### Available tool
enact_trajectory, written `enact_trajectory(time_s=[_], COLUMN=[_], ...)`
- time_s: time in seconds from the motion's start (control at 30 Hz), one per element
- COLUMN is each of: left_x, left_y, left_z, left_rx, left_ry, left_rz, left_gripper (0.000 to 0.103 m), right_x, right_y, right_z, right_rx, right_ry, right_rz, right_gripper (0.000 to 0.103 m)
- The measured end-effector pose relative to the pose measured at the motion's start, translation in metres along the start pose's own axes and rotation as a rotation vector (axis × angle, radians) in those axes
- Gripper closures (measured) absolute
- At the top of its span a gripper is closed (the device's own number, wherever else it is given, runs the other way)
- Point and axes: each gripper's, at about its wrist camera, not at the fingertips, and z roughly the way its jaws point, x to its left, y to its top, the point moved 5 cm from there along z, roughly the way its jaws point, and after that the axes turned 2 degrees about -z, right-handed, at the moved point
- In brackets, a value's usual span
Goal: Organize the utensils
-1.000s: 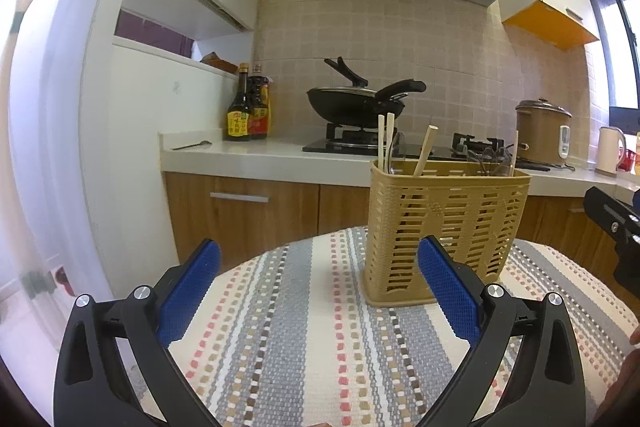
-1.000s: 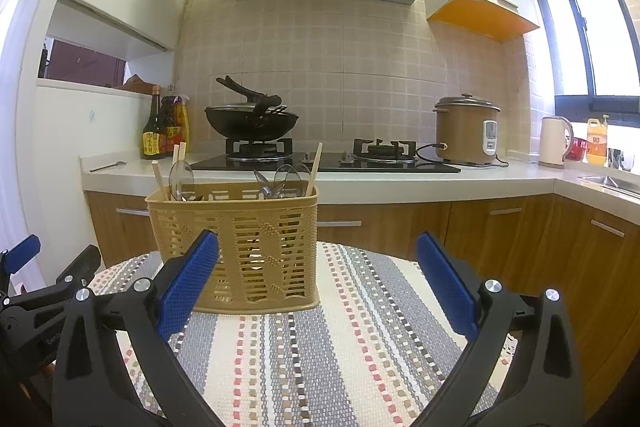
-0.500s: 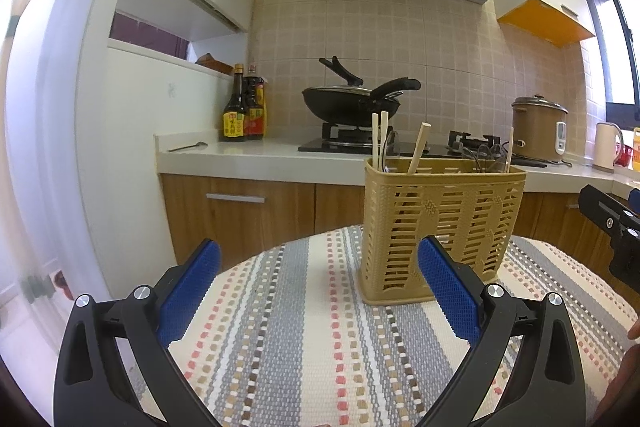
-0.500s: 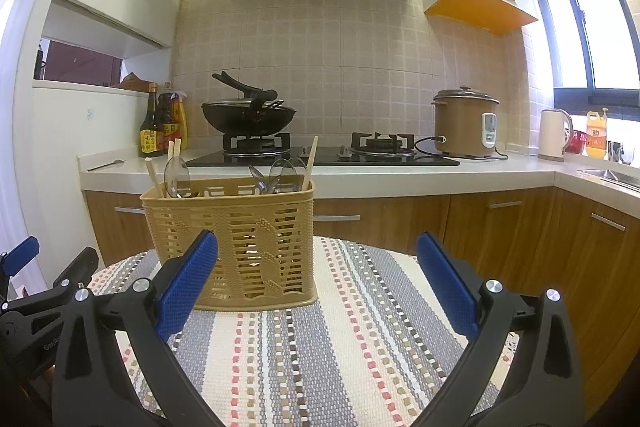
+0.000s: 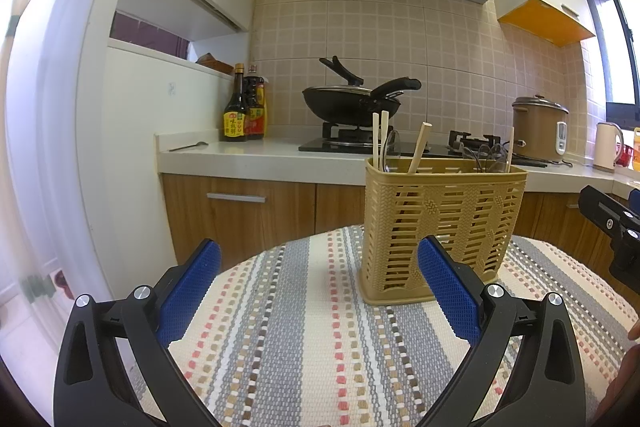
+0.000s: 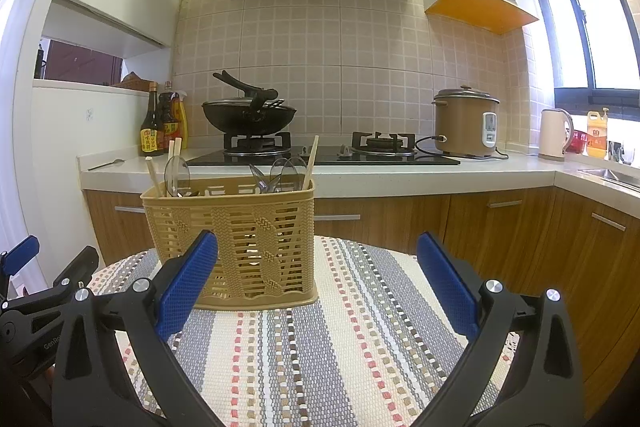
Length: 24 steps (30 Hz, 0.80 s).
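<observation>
Two grippers are seen, each spread wide with nothing held between the blue pads. The left gripper (image 5: 319,285) fills the bottom of the left wrist view, its fingers apart over a striped cloth (image 5: 304,339). The right gripper (image 6: 318,281) is set the same way at the bottom of the right wrist view, over the same cloth (image 6: 320,355).

The basket (image 5: 442,233), a tan slatted holder, stands upright on the cloth, right of centre in the left wrist view, its lower right corner partly covered by the right-hand pad (image 5: 448,291). In the right wrist view the basket (image 6: 236,239) is placed left of centre, its lower left part covered by the left-hand pad (image 6: 186,285). Neither gripper can be seen touching it.

Chopsticks (image 5: 380,141) stick up from the basket's left end, and another leans beside them. Clear spoons (image 6: 282,173) are held in the basket near its right end in the right wrist view, with one more chopstick (image 6: 310,163) leaning at that corner.

At the far right edge of the left wrist view, part of the right gripper is visible; the left gripper is likewise seen at the lower left of the right wrist view.

A wok (image 6: 248,115) sits on the stove behind, upper centre.
</observation>
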Motion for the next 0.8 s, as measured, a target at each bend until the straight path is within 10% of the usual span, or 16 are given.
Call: enact_trajectory(time_s=[0.8], left_x=[-0.0004], left_y=[-0.0029], left_z=[0.0006], left_rx=[0.013], left_ry=[0.012], left_rz=[0.000], left_gripper=[0.008], right_x=[-0.0037], right_y=[-0.0024], right_z=[0.0031], right_rx=[0.023], right_ry=[0.021], right_rz=[0.025], right_gripper=[0.008])
